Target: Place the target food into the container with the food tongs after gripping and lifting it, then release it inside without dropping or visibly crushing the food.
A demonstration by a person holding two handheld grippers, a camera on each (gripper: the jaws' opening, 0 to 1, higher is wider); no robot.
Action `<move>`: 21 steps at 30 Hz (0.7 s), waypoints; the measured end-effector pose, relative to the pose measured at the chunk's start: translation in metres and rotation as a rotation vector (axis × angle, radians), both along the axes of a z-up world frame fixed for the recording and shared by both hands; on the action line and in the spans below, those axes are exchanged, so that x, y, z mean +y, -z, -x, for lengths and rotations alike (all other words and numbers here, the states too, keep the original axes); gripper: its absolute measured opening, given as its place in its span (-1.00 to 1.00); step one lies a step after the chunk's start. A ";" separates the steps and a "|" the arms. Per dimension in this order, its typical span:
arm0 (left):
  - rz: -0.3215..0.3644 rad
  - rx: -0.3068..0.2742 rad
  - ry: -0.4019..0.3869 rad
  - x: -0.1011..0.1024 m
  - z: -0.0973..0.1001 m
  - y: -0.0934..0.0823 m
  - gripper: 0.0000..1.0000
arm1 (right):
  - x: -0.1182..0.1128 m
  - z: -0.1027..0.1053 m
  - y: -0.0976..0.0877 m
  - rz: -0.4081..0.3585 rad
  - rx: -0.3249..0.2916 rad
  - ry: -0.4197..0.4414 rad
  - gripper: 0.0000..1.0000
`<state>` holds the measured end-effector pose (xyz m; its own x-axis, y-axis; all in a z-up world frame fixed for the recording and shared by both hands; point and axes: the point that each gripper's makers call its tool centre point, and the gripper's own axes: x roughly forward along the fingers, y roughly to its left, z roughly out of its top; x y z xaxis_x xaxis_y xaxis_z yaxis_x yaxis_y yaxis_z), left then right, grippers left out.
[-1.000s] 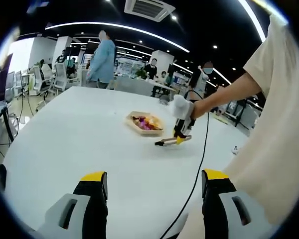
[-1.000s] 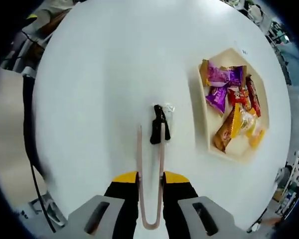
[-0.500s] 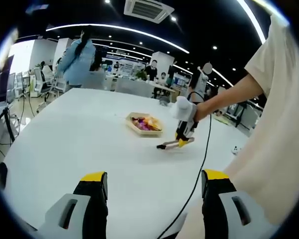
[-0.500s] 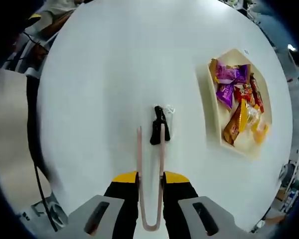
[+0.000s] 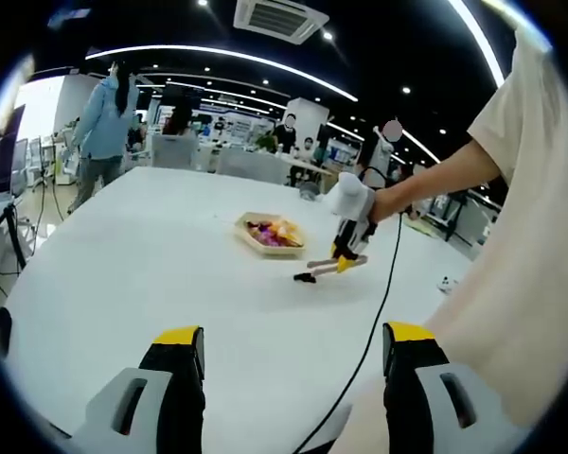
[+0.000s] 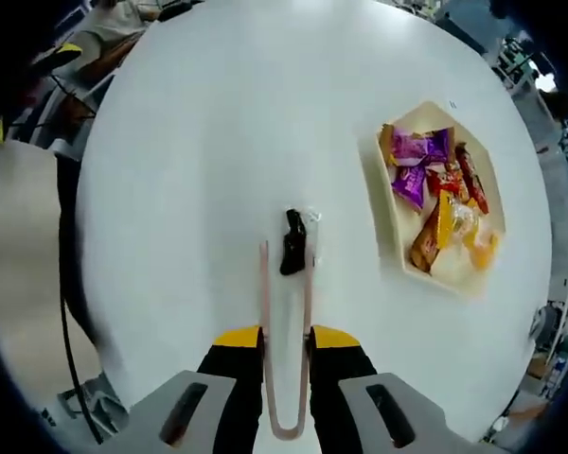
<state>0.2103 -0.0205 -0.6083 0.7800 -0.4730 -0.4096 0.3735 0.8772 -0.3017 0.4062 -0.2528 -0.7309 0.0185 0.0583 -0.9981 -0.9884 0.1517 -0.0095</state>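
Lying on the white table [image 6: 199,113], a small dark food piece [image 6: 292,243] in a clear wrapper sits between the tips of the food tongs [image 6: 286,331], touching or nearly touching the right tip; whether the tips press it cannot be told. In the left gripper view the same dark piece [image 5: 305,278] shows at the end of the tongs [image 5: 325,267], low against the tabletop. The tongs are a pinkish U-shaped strip, their two arms a narrow gap apart, and the right gripper [image 6: 286,333] is clamped on them near the bend, its yellow-tipped jaws pressing both arms. Seen from the left gripper view, the right gripper [image 5: 346,248] is held by a white-gloved hand [image 5: 348,201], with a black cable [image 5: 374,322] trailing from it toward the near edge of the table [image 5: 123,274].

Beside the tongs, toward the table's far edge, stands the hexagonal cream container [image 6: 395,244], holding wrapped snacks [image 6: 440,199] in purple, red, orange and yellow. It lies near the food piece but apart from it.

The left gripper [image 5: 292,352] hangs over the near edge of the table with its jaws spread wide and nothing between them.
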 end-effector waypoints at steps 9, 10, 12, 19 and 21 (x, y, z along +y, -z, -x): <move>0.002 0.014 -0.015 0.003 0.002 0.003 0.52 | 0.000 -0.003 0.003 0.051 0.014 -0.064 -0.66; 0.002 0.016 -0.016 0.003 0.002 0.004 0.52 | 0.000 -0.003 0.002 0.053 0.014 -0.067 -0.65; 0.002 0.019 -0.017 0.004 0.003 0.004 0.52 | 0.001 -0.005 0.003 0.064 0.017 -0.087 -0.65; 0.004 0.021 -0.024 0.004 -0.001 0.004 0.52 | -0.002 -0.006 0.013 0.097 0.030 -0.138 -0.64; 0.005 0.022 -0.026 0.005 -0.002 0.005 0.52 | -0.003 -0.007 0.014 0.100 0.030 -0.141 -0.64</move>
<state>0.2120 -0.0157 -0.6129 0.7830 -0.4546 -0.4245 0.3436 0.8850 -0.3142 0.4134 -0.2553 -0.7450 -0.0126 -0.0418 -0.9990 -0.9999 0.0115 0.0121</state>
